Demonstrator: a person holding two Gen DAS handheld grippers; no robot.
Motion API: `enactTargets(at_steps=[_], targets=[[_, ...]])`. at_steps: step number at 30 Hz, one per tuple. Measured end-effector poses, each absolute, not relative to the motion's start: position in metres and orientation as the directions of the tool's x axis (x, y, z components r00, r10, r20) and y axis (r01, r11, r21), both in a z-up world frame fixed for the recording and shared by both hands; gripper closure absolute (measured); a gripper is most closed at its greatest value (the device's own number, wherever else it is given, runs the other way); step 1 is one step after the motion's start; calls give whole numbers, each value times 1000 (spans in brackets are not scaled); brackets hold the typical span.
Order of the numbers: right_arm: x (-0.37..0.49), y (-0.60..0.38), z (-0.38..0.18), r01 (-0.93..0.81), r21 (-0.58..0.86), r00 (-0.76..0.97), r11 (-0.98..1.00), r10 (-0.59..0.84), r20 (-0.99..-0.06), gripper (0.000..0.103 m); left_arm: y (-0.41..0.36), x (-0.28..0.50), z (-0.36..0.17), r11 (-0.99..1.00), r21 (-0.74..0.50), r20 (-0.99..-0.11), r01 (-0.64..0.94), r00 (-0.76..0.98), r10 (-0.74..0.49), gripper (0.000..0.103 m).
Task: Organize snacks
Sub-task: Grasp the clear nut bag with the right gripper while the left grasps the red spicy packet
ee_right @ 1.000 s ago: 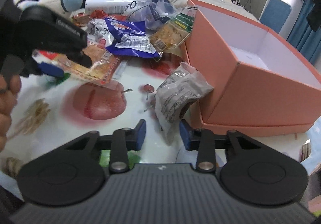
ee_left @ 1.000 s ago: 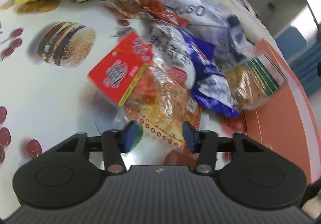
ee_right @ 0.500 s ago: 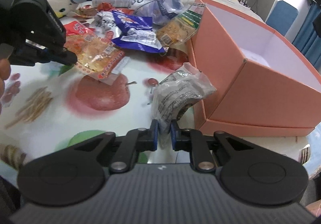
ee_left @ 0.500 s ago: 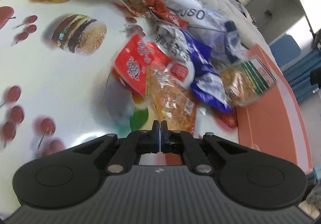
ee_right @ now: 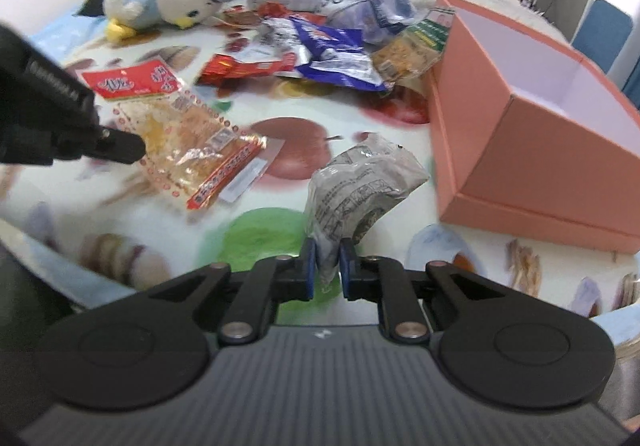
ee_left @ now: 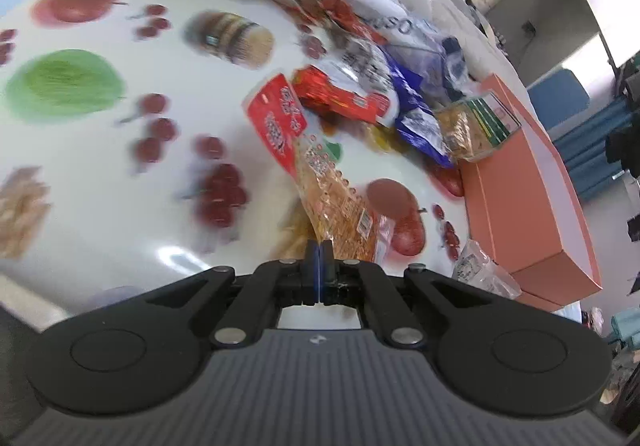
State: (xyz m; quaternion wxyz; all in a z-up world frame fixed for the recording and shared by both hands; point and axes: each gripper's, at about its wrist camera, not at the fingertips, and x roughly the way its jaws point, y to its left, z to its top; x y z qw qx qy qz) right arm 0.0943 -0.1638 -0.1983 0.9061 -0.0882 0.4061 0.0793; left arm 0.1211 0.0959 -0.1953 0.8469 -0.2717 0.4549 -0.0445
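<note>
Got my left claw [ee_left: 319,252] pinching the red-topped snack bag [ee_left: 320,182] by its edge and my right claw [ee_right: 326,260] clamped on the silver packet [ee_right: 356,186], both lifted so they can go into the pink box [ee_right: 532,150].

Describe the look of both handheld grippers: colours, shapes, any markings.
The left gripper and right gripper match: a ribbed dark-grey body with a small pale logo, two round black lobes, black linkage arms with silver pivot pins, and blue finger pads. No cables or sleeves show.
</note>
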Motion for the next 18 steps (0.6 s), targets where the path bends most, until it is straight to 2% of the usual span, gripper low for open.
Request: enactTargets(at_steps=[7,10,11,12,14,18], targets=[[94,-166,-200,-190,13,648,982,135,-749,86,120,115,-198,855,-474,-771,-212,569,-286,101],[95,-172,-199,-156,54,654,986,144,-742,82,123,114,-198,857,-475,-778,-199,551,-303,88],[95,-174,-198,-149,60,658,987,144,-739,70,122,113,-196,866,-460,-785,-197,545,-294,76],[95,-175,-198,-142,64,663,988,143,-735,50,123,111,-194,875,-445,-790,-192,545,-282,64],[94,-179,-197,-113,70,681,991,128,-721,27,122,106,-188,888,-425,-789,-175,552,-269,49],[97,-189,-196,-67,111,709,992,125,-694,25,116,101,-175,919,-364,-800,-148,555,-228,31]])
